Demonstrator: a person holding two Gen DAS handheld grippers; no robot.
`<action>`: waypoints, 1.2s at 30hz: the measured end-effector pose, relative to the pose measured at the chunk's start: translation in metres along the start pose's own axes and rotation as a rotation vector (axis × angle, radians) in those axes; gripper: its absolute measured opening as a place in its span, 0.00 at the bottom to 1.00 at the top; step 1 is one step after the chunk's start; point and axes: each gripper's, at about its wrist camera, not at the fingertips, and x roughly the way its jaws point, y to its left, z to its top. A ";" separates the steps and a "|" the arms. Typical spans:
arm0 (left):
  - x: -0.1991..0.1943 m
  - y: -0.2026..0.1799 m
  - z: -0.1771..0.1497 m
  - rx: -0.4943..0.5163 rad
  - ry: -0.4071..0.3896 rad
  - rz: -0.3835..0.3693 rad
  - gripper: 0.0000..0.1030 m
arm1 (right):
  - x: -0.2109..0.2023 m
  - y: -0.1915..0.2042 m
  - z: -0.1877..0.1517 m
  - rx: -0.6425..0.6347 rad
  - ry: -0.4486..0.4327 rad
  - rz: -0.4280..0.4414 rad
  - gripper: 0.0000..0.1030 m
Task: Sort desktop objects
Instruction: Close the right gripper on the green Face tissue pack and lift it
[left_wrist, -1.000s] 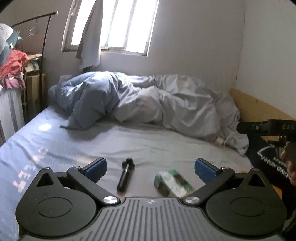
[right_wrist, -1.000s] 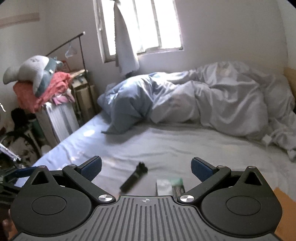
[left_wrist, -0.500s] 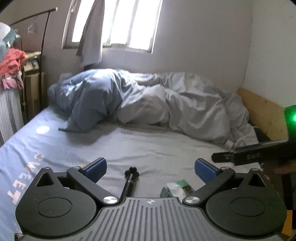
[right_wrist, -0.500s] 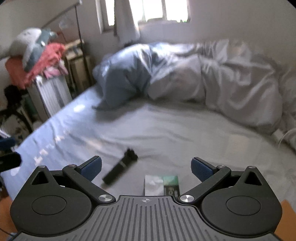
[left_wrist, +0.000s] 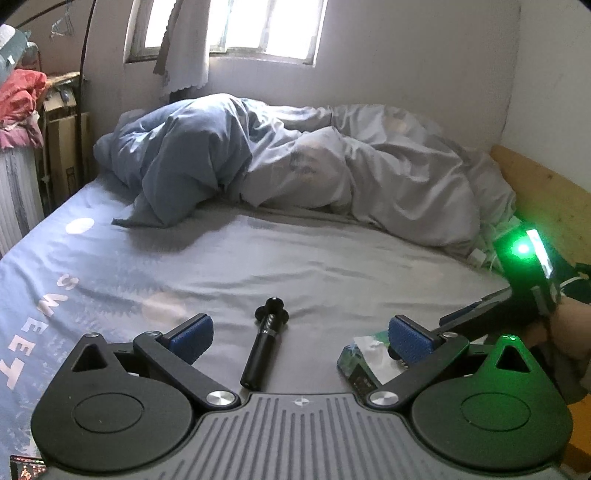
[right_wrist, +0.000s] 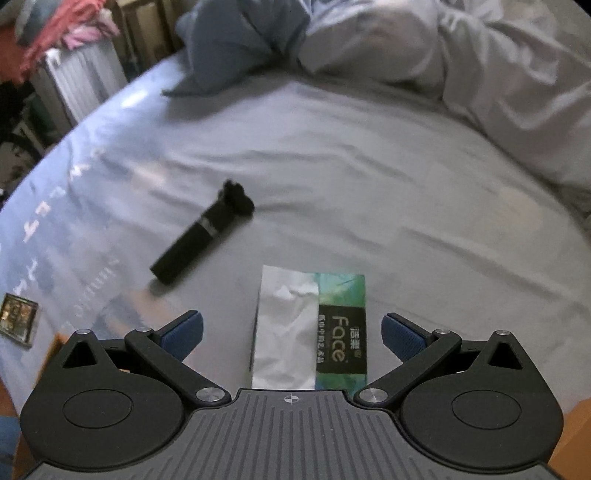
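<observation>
A black cylindrical handle with a knobbed head (left_wrist: 264, 345) lies on the grey-blue bed sheet (left_wrist: 295, 266). It also shows in the right wrist view (right_wrist: 203, 236). A white and green tissue pack marked "face" (right_wrist: 310, 328) lies to its right, and shows in the left wrist view (left_wrist: 364, 360). My left gripper (left_wrist: 299, 338) is open, low over the sheet, with the handle between its fingers. My right gripper (right_wrist: 291, 332) is open and hovers over the pack, which lies between its fingers. The right gripper's body with a green light (left_wrist: 524, 266) shows at the right of the left wrist view.
A crumpled duvet (left_wrist: 295, 158) fills the far half of the bed. A wooden bed frame (left_wrist: 546, 192) runs along the right. A radiator (right_wrist: 81, 81) with piled clothes stands at the left. A small square card (right_wrist: 16, 319) lies at the sheet's near left edge.
The right gripper has tilted down and moved forward over the tissue pack. The left gripper shifted slightly; the handle now lies more squarely between its fingers. Both stay open.
</observation>
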 end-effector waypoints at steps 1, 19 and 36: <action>0.002 0.001 -0.001 0.000 0.003 0.001 1.00 | 0.006 0.001 -0.001 0.002 0.015 0.002 1.00; 0.034 0.015 -0.023 -0.020 0.081 0.014 1.00 | 0.088 -0.005 -0.008 0.054 0.228 0.027 1.00; 0.038 0.023 -0.034 -0.037 0.105 -0.003 1.00 | 0.127 -0.024 -0.002 0.094 0.366 0.030 1.00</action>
